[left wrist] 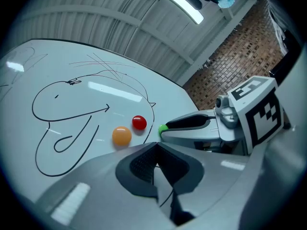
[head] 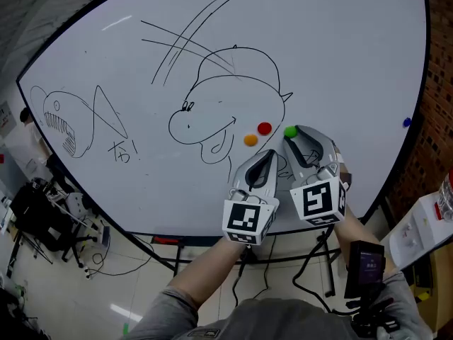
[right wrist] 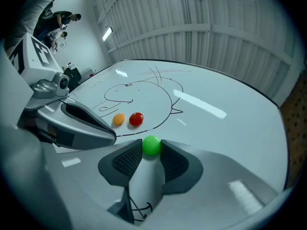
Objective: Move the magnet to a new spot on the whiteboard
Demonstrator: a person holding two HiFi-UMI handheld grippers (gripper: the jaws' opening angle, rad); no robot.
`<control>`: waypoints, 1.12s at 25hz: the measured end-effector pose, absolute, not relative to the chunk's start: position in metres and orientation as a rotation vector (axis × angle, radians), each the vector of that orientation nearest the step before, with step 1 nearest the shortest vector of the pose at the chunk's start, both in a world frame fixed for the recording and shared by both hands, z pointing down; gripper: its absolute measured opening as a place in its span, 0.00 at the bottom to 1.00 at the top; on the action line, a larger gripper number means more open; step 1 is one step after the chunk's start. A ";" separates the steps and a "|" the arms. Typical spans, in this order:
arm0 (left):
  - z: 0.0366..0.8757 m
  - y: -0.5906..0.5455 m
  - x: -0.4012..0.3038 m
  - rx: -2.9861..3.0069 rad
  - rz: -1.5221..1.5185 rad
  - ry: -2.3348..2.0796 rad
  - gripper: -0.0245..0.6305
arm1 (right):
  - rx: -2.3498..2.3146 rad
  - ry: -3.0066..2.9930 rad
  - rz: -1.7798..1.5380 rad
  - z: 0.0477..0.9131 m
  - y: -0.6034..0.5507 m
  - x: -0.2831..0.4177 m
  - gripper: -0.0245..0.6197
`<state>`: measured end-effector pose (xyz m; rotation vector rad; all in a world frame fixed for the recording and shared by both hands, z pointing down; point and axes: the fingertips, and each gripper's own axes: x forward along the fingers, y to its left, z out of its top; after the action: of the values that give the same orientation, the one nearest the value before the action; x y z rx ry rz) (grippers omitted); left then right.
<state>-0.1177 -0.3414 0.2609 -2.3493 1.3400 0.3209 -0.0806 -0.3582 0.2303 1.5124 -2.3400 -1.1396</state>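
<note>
A green magnet [head: 290, 131] sticks to the whiteboard [head: 318, 48], just right of a red magnet [head: 264, 127] and an orange magnet [head: 250, 139] below a drawn cartoon head. My right gripper [head: 292, 136] points at the board with the green magnet [right wrist: 151, 145] between its fingertips. The jaws stand apart and I see no squeeze on it. My left gripper [head: 267, 153] hovers lower left of it, shut and empty, with its pads meeting in the left gripper view. From there the green magnet [left wrist: 163, 127] shows at the tip of the right gripper's fingers [left wrist: 192, 122].
A blue magnet [head: 406, 122] sits near the board's right edge. Marker drawings of a fish and crossed lines fill the left and upper board. Below the board are its stand, cables and floor clutter at the left. A brick wall lies to the right.
</note>
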 end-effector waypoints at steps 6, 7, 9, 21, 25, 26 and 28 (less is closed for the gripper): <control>0.263 -0.340 -0.107 -2.365 0.314 1.319 0.04 | 1.520 -2.339 -1.099 0.234 -0.360 -0.071 0.23; 0.263 -0.340 -0.103 -2.369 0.312 1.312 0.04 | 1.525 -2.339 -1.090 0.235 -0.360 -0.067 0.23; 0.264 -0.340 -0.095 -2.380 0.311 1.297 0.04 | 1.538 -2.339 -1.066 0.238 -0.361 -0.057 0.23; 0.269 -0.341 0.004 -2.464 0.308 1.146 0.04 | 1.721 -2.290 -0.862 0.257 -0.372 0.070 0.23; 0.272 -0.344 0.047 -2.496 0.315 1.093 0.04 | 1.774 -2.246 -0.832 0.262 -0.372 0.118 0.23; 0.273 -0.344 0.057 -2.503 0.317 1.082 0.04 | 1.784 -2.238 -0.824 0.263 -0.372 0.130 0.23; 0.276 -0.345 0.078 -2.518 0.317 1.060 0.04 | 1.803 -2.221 -0.805 0.267 -0.373 0.152 0.23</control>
<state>0.0783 -0.3452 0.2759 -2.5181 1.0602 0.3167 0.1523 -0.3729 0.2668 1.8034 -2.2208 -0.8053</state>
